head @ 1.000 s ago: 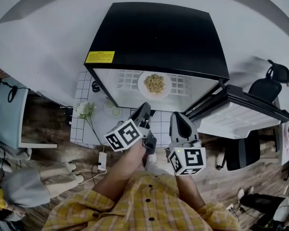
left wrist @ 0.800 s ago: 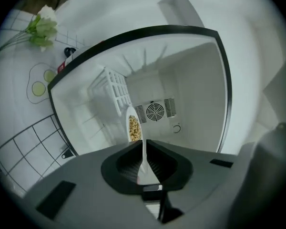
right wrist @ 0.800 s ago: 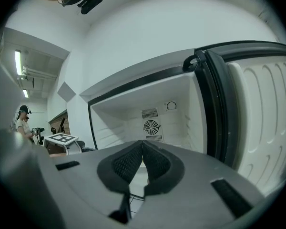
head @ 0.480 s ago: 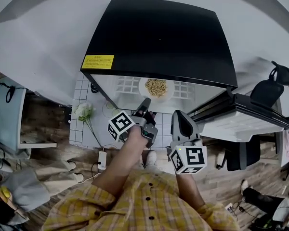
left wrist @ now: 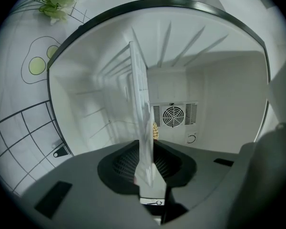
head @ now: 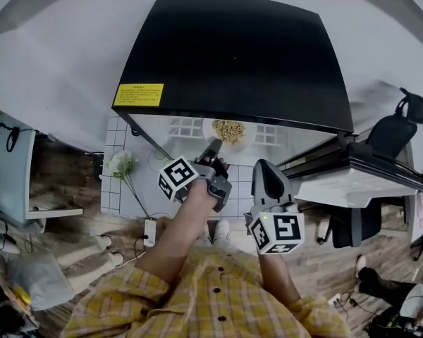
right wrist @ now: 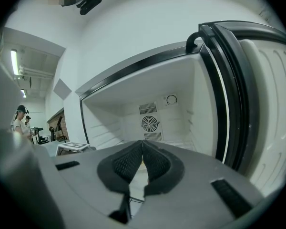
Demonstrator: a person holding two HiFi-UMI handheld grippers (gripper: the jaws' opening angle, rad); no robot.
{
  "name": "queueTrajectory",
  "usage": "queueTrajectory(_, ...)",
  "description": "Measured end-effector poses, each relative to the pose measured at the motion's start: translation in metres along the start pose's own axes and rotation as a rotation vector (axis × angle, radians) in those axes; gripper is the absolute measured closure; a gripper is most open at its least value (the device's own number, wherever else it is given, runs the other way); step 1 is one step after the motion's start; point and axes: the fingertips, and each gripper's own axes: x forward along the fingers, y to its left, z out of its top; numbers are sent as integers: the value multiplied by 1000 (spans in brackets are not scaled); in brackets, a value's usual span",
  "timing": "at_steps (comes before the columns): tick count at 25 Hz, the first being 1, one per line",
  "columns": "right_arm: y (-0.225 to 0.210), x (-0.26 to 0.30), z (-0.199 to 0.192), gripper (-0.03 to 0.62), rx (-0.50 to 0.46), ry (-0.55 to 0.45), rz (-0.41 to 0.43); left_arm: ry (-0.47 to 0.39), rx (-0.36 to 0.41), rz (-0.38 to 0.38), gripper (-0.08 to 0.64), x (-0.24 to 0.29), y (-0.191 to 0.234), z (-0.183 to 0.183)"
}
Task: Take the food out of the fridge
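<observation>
The black fridge [head: 233,55] stands open, its door [head: 366,178] swung to the right. A white plate of yellow noodles [head: 230,130] sits on the white wire shelf, half hidden under the fridge top. My left gripper [head: 213,150] reaches into the fridge and is shut on the plate's near rim. In the left gripper view the plate [left wrist: 139,104] appears edge-on between the jaws of that gripper [left wrist: 145,163], with a bit of the noodles [left wrist: 155,130] showing behind it. My right gripper [head: 266,178] hangs just outside the fridge, shut and empty, and in its own view it [right wrist: 142,163] faces the back wall fan [right wrist: 149,123].
A white tiled surface [head: 120,189] with a bunch of flowers [head: 121,164] lies left of the fridge. A black office chair [head: 398,129] stands beyond the open door. People [right wrist: 21,120] stand far off at the left of the right gripper view.
My left gripper has moved forward into the fridge, rolled over and closed on the plate's rim. The right gripper has barely shifted.
</observation>
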Motion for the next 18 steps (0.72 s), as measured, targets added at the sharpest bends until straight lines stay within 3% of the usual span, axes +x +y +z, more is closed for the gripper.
queueTrajectory(6,2,0,1,584,-4,-3,0,0,34,25,542,0,-4,0)
queueTrajectory(10,2,-1,1,584,-2,-6,-2,1,34,34,545,-9,-3,-3)
queueTrajectory(18,12,-7,2,584,-5,-14,10,-1,47,-30,545,-33,-33,-8)
